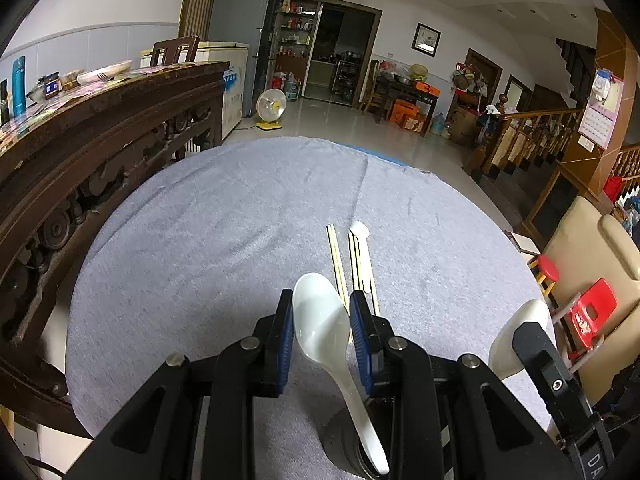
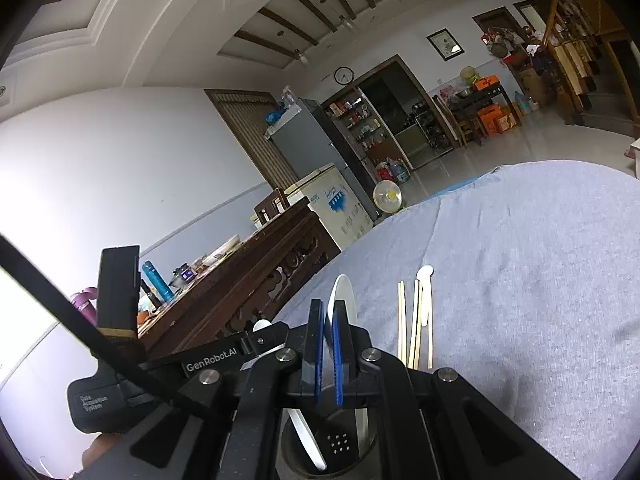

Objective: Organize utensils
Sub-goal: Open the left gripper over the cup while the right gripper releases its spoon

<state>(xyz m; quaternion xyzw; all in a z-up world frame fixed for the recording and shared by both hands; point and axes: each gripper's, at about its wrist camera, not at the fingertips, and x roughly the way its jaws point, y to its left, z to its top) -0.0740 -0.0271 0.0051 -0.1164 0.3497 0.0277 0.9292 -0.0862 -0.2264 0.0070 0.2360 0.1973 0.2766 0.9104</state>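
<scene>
Spoon (image 1: 326, 320), white, stands with its handle down in a dark cup (image 1: 352, 448) at 6 o'clock of the left wrist view; its bowl lies between the spread jaws of the left gripper (image 1: 322, 316), and whether the pads touch it I cannot tell. Chopsticks (image 1: 348, 264) and a small white scoop (image 1: 362, 248) lie on the grey cloth (image 1: 200, 240) at 12 o'clock from the gripper.

In the right wrist view, the right gripper (image 2: 328, 328) pinches a second spoon (image 2: 343, 294) edge-on over the cup (image 2: 332, 446), at 6 o'clock. Chopsticks (image 2: 408, 328) lie at 3 o'clock from it.
</scene>
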